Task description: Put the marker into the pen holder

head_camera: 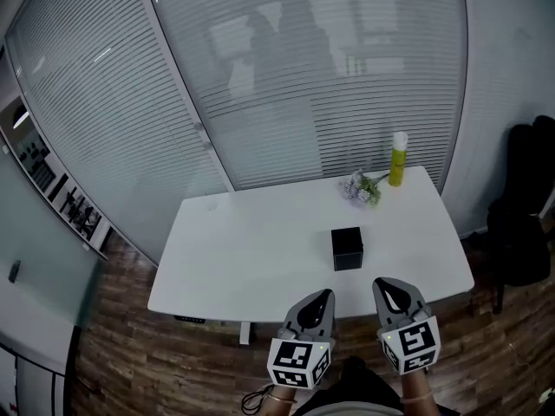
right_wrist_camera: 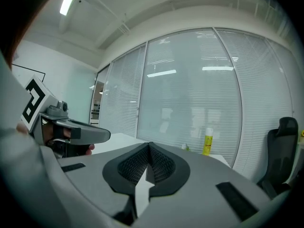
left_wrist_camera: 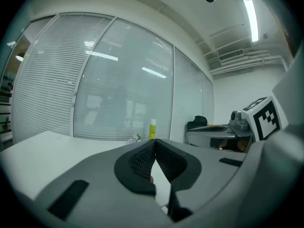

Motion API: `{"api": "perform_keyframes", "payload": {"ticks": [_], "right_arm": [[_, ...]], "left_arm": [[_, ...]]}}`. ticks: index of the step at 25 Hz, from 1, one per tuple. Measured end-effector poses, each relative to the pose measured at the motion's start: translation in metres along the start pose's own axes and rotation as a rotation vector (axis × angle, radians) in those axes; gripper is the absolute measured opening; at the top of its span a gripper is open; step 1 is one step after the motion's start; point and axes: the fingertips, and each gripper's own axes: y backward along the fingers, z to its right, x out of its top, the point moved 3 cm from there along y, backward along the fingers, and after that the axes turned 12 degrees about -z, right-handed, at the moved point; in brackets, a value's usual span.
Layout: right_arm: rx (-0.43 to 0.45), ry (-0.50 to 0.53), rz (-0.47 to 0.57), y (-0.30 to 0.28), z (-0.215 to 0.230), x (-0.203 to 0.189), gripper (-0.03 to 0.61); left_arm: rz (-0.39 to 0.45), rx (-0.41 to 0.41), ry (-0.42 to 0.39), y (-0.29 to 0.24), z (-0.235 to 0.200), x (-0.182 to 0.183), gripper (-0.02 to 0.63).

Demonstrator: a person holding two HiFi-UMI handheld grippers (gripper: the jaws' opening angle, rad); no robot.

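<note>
The pen holder [head_camera: 347, 248] is a small black cube-shaped box standing on the white table [head_camera: 260, 250], right of the middle. No marker shows in any view. My left gripper [head_camera: 322, 295] hangs just off the table's near edge, below and left of the holder, its jaws shut on nothing. My right gripper [head_camera: 387, 285] is beside it, below and right of the holder, also shut and empty. In the left gripper view the left gripper [left_wrist_camera: 154, 142] has its tips together. The right gripper view shows the right gripper [right_wrist_camera: 149, 145] closed the same way.
A yellow bottle with a white cap [head_camera: 398, 159] and a small bunch of flowers [head_camera: 362, 187] stand at the table's far right corner. Glass walls with blinds [head_camera: 303, 76] run behind the table. A black chair [head_camera: 529, 206] stands to the right, on wood flooring.
</note>
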Motion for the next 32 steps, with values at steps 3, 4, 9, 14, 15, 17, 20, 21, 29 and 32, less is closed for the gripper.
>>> {"api": "perform_keyframes", "payload": {"ticks": [3, 4, 9, 14, 15, 17, 20, 21, 29, 32], "right_arm": [[-0.002, 0.004, 0.005, 0.007, -0.003, 0.001, 0.028], [-0.004, 0.005, 0.007, 0.010, -0.004, 0.001, 0.028], [-0.016, 0.007, 0.010, 0.021, -0.007, 0.000, 0.028], [-0.029, 0.015, 0.014, 0.030, -0.011, 0.001, 0.028], [-0.031, 0.014, 0.014, 0.032, -0.012, 0.001, 0.028], [-0.033, 0.015, 0.016, 0.035, -0.014, 0.001, 0.028], [-0.035, 0.017, 0.015, 0.038, -0.018, 0.000, 0.028], [-0.034, 0.017, 0.014, 0.039, -0.019, 0.000, 0.028], [-0.048, 0.014, 0.017, 0.047, -0.021, -0.002, 0.028], [-0.052, 0.015, 0.004, 0.048, -0.022, -0.003, 0.028]], "left_arm": [[0.007, 0.003, 0.005, 0.005, 0.000, -0.001, 0.018], [0.009, 0.002, 0.006, 0.006, 0.001, -0.002, 0.018], [0.021, 0.000, 0.004, 0.014, 0.003, -0.002, 0.018], [0.029, -0.008, -0.003, 0.021, 0.007, -0.003, 0.018], [0.029, -0.010, -0.003, 0.022, 0.008, -0.004, 0.018], [0.030, -0.011, -0.004, 0.025, 0.009, -0.004, 0.018], [0.033, -0.011, -0.004, 0.030, 0.010, -0.005, 0.018], [0.034, -0.010, -0.004, 0.032, 0.010, -0.006, 0.018], [0.027, -0.007, 0.013, 0.038, 0.011, -0.013, 0.018], [0.024, -0.009, 0.017, 0.040, 0.013, -0.014, 0.018]]}}
